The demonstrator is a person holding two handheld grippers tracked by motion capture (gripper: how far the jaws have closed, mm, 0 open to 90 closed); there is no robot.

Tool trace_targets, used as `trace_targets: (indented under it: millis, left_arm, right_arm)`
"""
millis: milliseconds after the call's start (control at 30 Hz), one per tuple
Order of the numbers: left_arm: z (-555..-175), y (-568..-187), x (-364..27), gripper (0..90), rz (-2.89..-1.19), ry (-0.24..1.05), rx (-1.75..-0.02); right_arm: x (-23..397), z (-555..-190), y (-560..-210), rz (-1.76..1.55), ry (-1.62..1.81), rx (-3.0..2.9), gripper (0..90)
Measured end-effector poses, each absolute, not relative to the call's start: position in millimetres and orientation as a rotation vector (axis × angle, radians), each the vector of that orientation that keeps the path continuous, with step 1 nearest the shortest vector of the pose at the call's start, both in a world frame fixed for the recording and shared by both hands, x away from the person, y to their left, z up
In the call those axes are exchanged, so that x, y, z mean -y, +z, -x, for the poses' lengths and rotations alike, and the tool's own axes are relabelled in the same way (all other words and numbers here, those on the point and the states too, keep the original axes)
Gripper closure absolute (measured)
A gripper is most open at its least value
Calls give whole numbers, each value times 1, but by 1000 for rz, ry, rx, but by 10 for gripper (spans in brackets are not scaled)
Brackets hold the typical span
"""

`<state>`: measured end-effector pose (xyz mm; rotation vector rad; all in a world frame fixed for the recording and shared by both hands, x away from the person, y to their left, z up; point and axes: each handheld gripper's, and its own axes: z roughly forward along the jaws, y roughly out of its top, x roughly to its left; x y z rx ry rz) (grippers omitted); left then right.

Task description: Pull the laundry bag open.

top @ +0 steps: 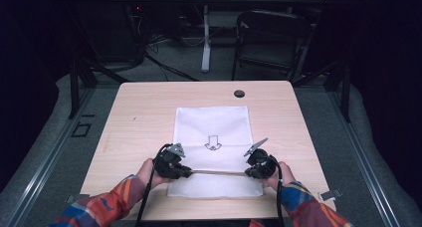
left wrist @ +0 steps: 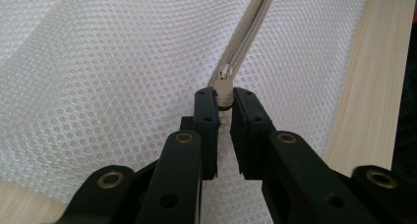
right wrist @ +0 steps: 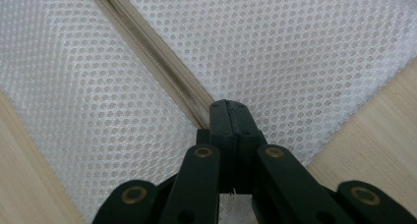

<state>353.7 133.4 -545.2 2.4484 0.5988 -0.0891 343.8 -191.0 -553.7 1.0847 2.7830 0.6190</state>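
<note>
The left gripper [left wrist: 224,98] pinches the zipper pull [left wrist: 224,89]; the right gripper [right wrist: 227,108] clamps the zipper tape [right wrist: 147,49] of the mesh bag [top: 211,122]. Next, likely: slide the pull along while holding the tape taut.

Both tools — left tool [top: 186,172], right tool [top: 247,173] — meet the zipper [top: 217,172] of a white mesh bag [top: 211,125].

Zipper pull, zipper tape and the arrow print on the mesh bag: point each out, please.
zipper pull [left wrist: 224,92], left gripper view, on its beige tab between the jaw tips.
zipper tape [right wrist: 147,54], right gripper view, on the closed teeth mid-run.
arrow print [top: 213,143], high view, on the arrow's shaft.
</note>
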Motion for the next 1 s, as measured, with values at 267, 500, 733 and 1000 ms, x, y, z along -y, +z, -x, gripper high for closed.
trace_targets:
  millis: [267, 500, 733, 1000]
  left_arm:
    - [-351, -546, -132, 813, -2437, -74, -612]
    - [-349, -545, -133, 816, -2442, -44, -595]
    - [-346, -545, -136, 817, -2452, -51, -594]
    - [-349, -545, -157, 817, -2444, -19, -672]
  right_arm:
    - [189, -343, -554, -1080, 626, -2783, 900]
    - [191, -342, -555, -1083, 652, -2771, 900]
    - [192, -343, -555, -1068, 644, -2780, 900]
    - [192, -343, -554, -1074, 645, -2789, 900]
